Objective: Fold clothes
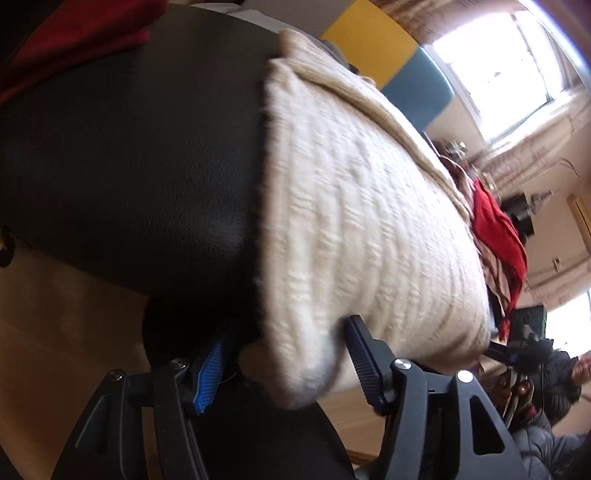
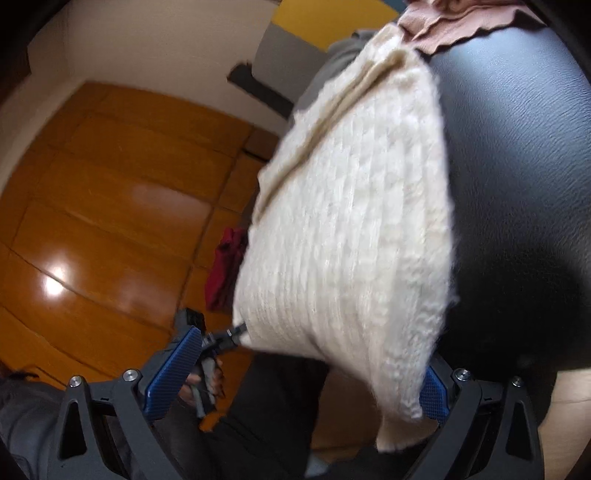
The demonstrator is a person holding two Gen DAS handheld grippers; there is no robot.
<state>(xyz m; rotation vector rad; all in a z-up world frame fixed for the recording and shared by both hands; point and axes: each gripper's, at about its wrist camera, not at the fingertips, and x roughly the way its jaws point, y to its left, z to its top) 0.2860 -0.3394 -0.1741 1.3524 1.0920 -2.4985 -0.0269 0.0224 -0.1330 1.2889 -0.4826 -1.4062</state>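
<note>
A folded cream knit sweater [image 1: 351, 221] lies on a black leather seat [image 1: 129, 166]. Its near corner hangs off the seat edge between the fingers of my left gripper [image 1: 284, 363]. The jaws stand open, with a dark gap between the blue left pad [image 1: 210, 369] and the wool. In the right wrist view the sweater [image 2: 351, 240] droops over the seat [image 2: 517, 184]. Its other near corner sits inside my wide-open right gripper [image 2: 299, 386], close against the right pad [image 2: 432, 395]. The left gripper [image 2: 238, 330], held in a hand, meets the sweater's left edge.
A bright red garment [image 1: 495, 229] and a brownish cloth [image 2: 450, 26] lie on the seat beyond the sweater. More dark red fabric [image 1: 74, 33] sits at the far left. A dark red cloth [image 2: 225, 269] lies on the wooden floor [image 2: 110, 203]. A person in a dark jacket [image 1: 554, 380] is low at the right.
</note>
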